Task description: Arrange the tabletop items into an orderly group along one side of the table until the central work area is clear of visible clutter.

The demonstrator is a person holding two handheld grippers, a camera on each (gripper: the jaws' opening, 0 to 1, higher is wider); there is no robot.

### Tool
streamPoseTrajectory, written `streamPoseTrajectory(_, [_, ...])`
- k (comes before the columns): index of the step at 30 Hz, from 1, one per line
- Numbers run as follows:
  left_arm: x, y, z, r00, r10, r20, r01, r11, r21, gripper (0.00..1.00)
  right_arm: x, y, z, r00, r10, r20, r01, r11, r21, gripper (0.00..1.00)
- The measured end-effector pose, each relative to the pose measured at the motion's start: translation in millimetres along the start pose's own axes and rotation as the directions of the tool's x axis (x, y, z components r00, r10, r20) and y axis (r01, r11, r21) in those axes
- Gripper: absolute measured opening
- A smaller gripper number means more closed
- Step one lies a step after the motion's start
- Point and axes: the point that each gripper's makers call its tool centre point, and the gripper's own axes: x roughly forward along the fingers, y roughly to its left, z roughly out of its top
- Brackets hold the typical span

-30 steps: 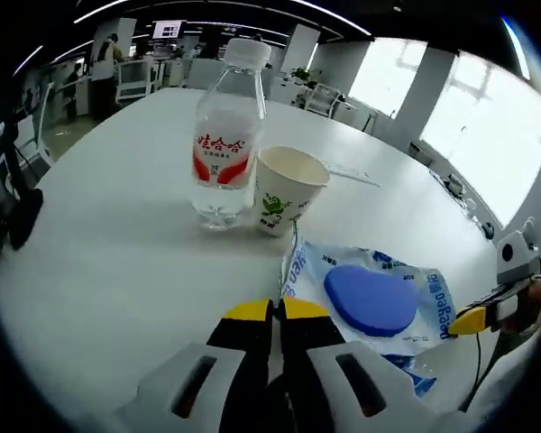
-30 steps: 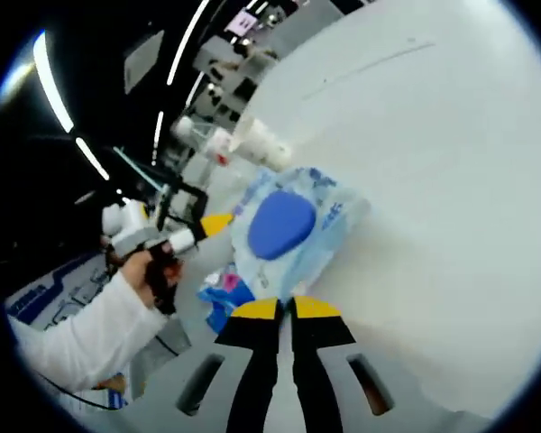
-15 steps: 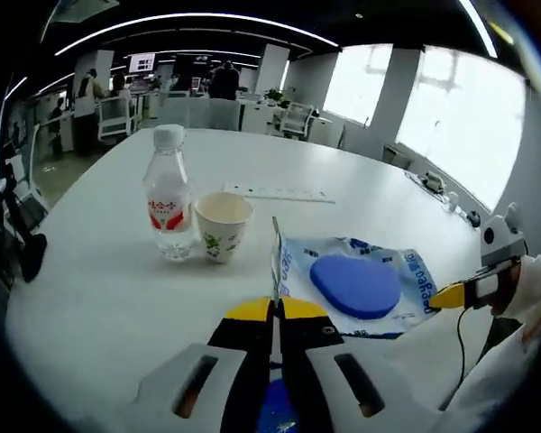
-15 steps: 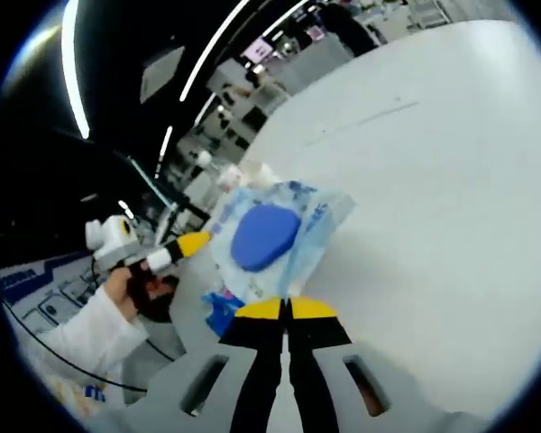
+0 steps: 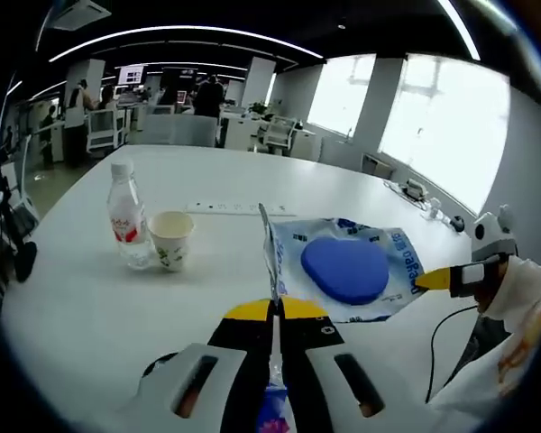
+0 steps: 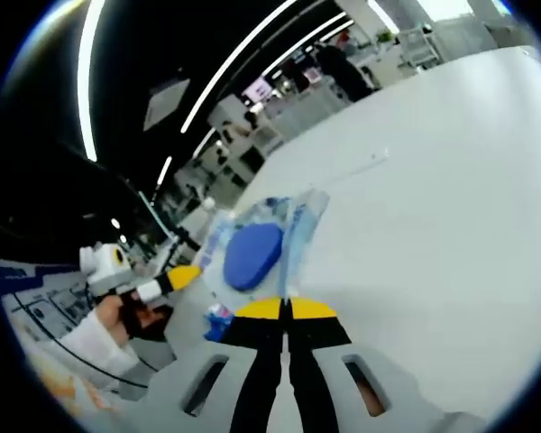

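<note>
Two grippers, left (image 5: 273,311) and right (image 6: 284,309), are clamped on opposite edges of the wet-wipes pack (image 5: 343,271), held just ahead of both above the desk (image 5: 81,298). Tension should be kept even, and the pack set down beside the water bottle (image 5: 124,215) and paper cup (image 5: 171,239), ahead-left of the left gripper.

Not much you can actually read here. The water bottle (image 5: 126,215) has a red and white label, but the print on it is too small to make out. The paper cup (image 5: 170,241) has a green design, no legible words. The blue wipes pack (image 5: 344,269) has blue lettering along its right edge, but it's sideways and too blurry to spell out.
</note>
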Motion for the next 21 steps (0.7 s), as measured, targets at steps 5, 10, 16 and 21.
streamPoseTrajectory(5, [-1.9, -11.1, -0.1, 1.000, -0.011, -0.003, 0.011, 1.000, 0.012, 0.00, -11.4, -1.6, -1.2, 1.000, -0.012, 0.017, 0.013, 1.000, -0.017, 0.00])
streamPoseTrajectory(10, [-2.0, -14.8, 2.5, 1.000, -0.012, -0.002, 0.012, 1.000, 0.019, 0.00, -15.0, -2.5, 2.7, 0.999, -0.015, 0.033, 0.016, 0.999, -0.031, 0.00])
streamPoseTrajectory(16, [-3.4, -18.7, 12.7, 1.000, -0.017, 0.010, 0.016, 0.999, 0.031, 0.00, -20.4, 3.6, 16.6, 0.998, -0.013, 0.055, 0.017, 0.997, -0.081, 0.00])
streamPoseTrajectory(21, [-3.7, -20.7, 20.0, 1.000, -0.017, 0.019, 0.016, 0.999, 0.037, 0.00, -23.0, 5.7, 24.1, 0.998, -0.009, 0.061, 0.015, 0.995, -0.103, 0.00])
